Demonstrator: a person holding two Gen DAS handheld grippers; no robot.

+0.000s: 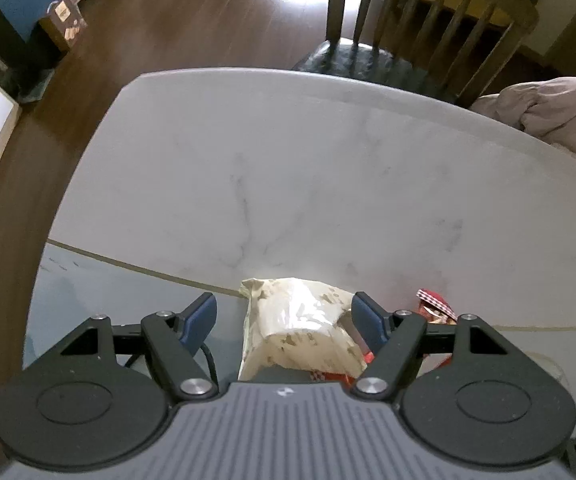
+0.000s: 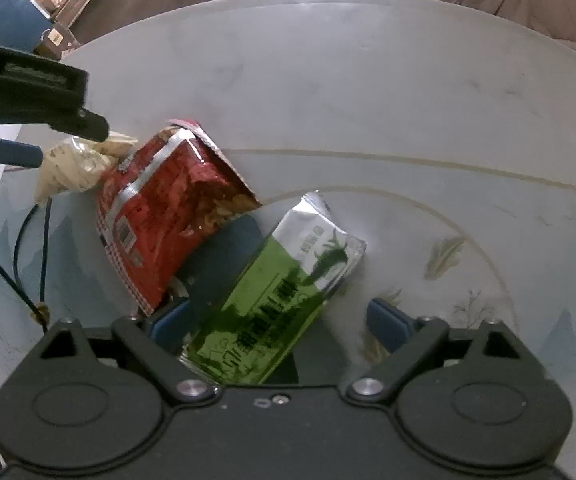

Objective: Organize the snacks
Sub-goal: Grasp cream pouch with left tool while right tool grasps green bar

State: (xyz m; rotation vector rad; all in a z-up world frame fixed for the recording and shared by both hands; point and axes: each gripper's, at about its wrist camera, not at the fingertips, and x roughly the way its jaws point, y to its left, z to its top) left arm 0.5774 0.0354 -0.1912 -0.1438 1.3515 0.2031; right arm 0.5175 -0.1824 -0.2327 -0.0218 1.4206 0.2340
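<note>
Because both grippers straddle packets to grasp them, left gripper (image 1: 283,316) spreads wide around the cream packet (image 1: 296,332), right gripper (image 2: 279,320) wide around the green packet (image 2: 271,300), red packet (image 2: 163,208) at ten o'clock.

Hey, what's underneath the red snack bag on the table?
The red snack bag leans over a dark blue object that also runs under the green packet. What that object is, and anything further beneath the bag, is covered.

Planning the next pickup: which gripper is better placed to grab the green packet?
Right. The right gripper is open with the green packet lying between its fingers, while the left gripper straddles the beige bag.
</note>
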